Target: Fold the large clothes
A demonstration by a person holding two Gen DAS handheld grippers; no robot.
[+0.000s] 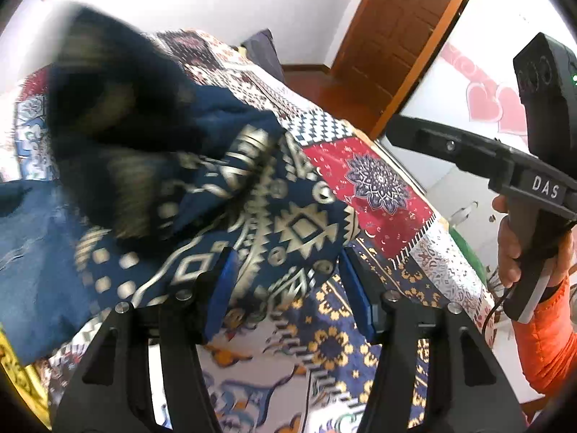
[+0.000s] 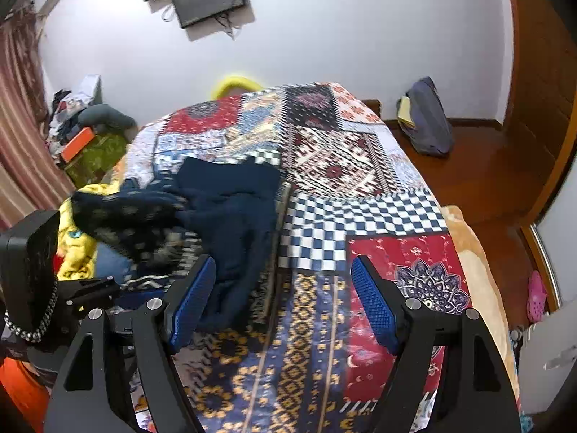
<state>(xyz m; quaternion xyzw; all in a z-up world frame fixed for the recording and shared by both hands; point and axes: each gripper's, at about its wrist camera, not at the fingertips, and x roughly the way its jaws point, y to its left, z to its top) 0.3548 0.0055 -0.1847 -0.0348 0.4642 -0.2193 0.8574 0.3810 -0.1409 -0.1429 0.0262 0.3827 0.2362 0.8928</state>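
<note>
A navy garment with a cream geometric print [image 1: 252,187] lies bunched on the patchwork bedspread [image 1: 378,180]; its upper part is blurred. My left gripper [image 1: 288,285] is open. The garment's lower edge lies between its blue pads [image 1: 220,288], draped against the left one, and neither pad presses on it. In the right wrist view the same garment [image 2: 230,209] lies crumpled left of centre on the bedspread [image 2: 360,166]. My right gripper [image 2: 285,299] stands open over the bed with nothing between its fingers; its left finger sits just beside the cloth.
Blue denim-like cloth [image 1: 29,252] and a yellow cloth [image 2: 75,238] lie at the bed's left. A hand in an orange sleeve [image 1: 541,324] holds the other gripper's handle. A dark bag [image 2: 425,119] leans on the far wall, clutter [image 2: 79,122] is piled left, a wooden door [image 1: 396,18] stands right.
</note>
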